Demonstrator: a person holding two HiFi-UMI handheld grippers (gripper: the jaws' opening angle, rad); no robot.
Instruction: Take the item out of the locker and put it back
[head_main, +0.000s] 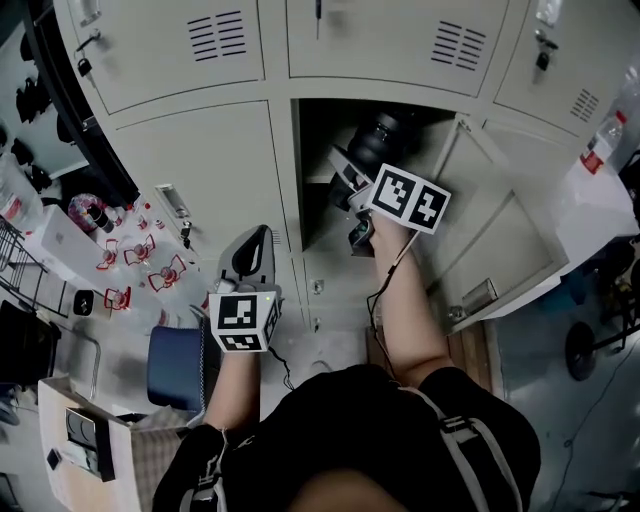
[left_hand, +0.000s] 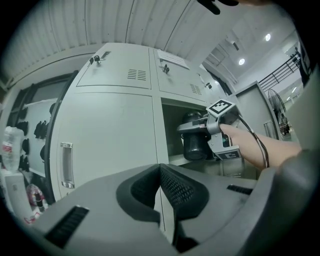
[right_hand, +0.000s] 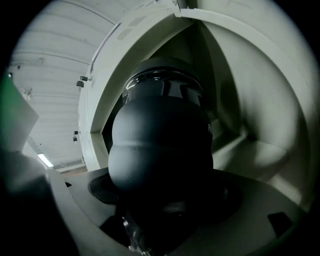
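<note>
The item is a black rounded cylinder (head_main: 383, 137) with a glossy ring near its far end. My right gripper (head_main: 362, 205) is shut on it and holds it at the mouth of the open locker compartment (head_main: 318, 120). In the right gripper view the black item (right_hand: 160, 140) fills the middle, with the compartment's pale inner walls (right_hand: 260, 115) behind it. The left gripper view shows the item (left_hand: 195, 145) just above the compartment's shelf edge. My left gripper (head_main: 257, 236) hangs lower left before a closed door, and its jaws (left_hand: 161, 192) are shut on nothing.
The compartment's door (head_main: 500, 235) stands swung open to the right. Closed locker doors (left_hand: 107, 130) surround the opening, one with a handle (left_hand: 66, 165). A blue seat (head_main: 176, 367) and a cardboard box (head_main: 85, 445) are lower left. A bottle (head_main: 603, 140) stands at the right.
</note>
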